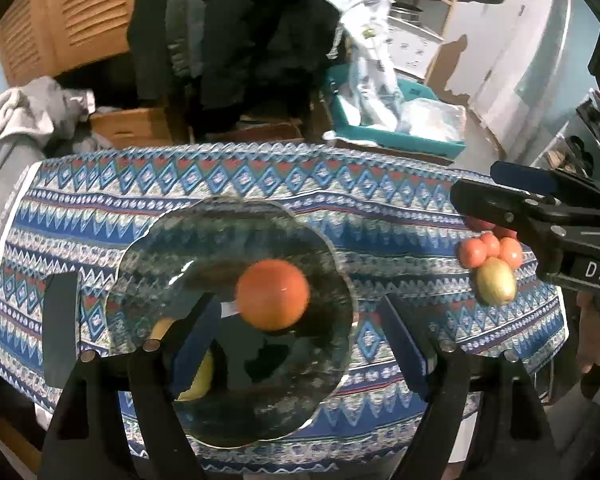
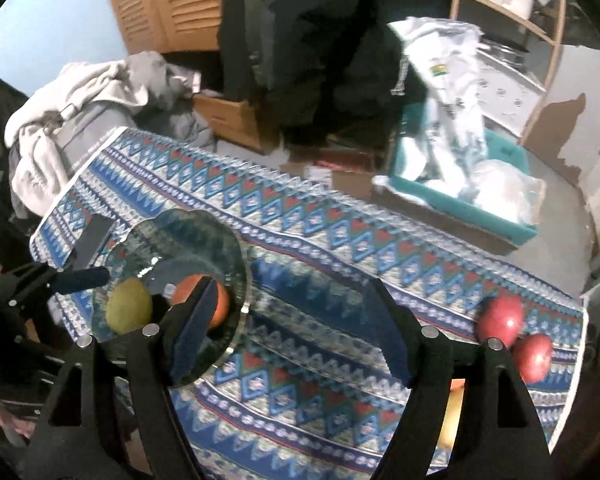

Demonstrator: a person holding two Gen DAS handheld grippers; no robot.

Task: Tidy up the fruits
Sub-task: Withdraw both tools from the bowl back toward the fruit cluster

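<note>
both tools (image 1: 300, 340) (image 2: 292, 332) gape empty; only the right view shows two red apples (image 2: 514, 336) (table's edge).

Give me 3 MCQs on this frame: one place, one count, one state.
1. Where is the orange?
A. on the glass plate
B. on the cloth beside the red apples
C. in the teal bin

2. How many fruits lie on the plate?
A. one
B. two
C. four

3. How do the left gripper's jaws stand?
A. shut on the orange
B. open, holding nothing
C. shut on the plate rim

Answers:
1. A: the orange sits inside the plate's rim in both views.
2. B: the right wrist view shows the orange and a yellow-green fruit on it.
3. B: the jaws stand wide apart above the plate, gripping nothing.
</note>
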